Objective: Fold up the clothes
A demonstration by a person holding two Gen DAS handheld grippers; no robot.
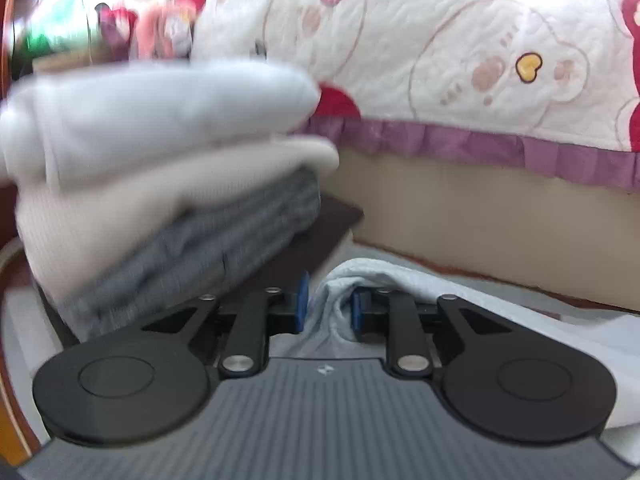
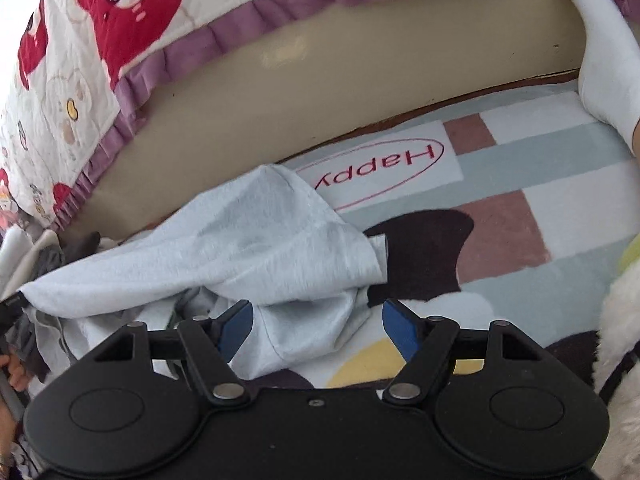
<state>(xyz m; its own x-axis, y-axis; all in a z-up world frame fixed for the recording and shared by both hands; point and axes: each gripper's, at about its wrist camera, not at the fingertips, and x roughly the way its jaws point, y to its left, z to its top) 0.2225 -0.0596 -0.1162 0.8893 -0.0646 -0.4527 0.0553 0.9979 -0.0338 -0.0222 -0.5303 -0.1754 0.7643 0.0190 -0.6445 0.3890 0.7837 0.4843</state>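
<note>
The left gripper (image 1: 329, 309) is clamped on a bunched edge of the pale blue garment (image 2: 240, 240), which trails over the patterned rug (image 2: 560, 216), while the right gripper (image 2: 318, 330) hovers with fingers apart, so the thin pinch may slip and spoil the fold.

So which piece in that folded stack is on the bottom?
The grey ribbed piece; the cream one lies on it, and the pale blue-white one tops the stack.

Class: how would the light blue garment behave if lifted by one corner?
Probably floppy: the garment already drapes in soft creases over the mat. It looks thin, so likely light. The left gripper pinches a bunched fold, suggesting it crumples easily.
</note>
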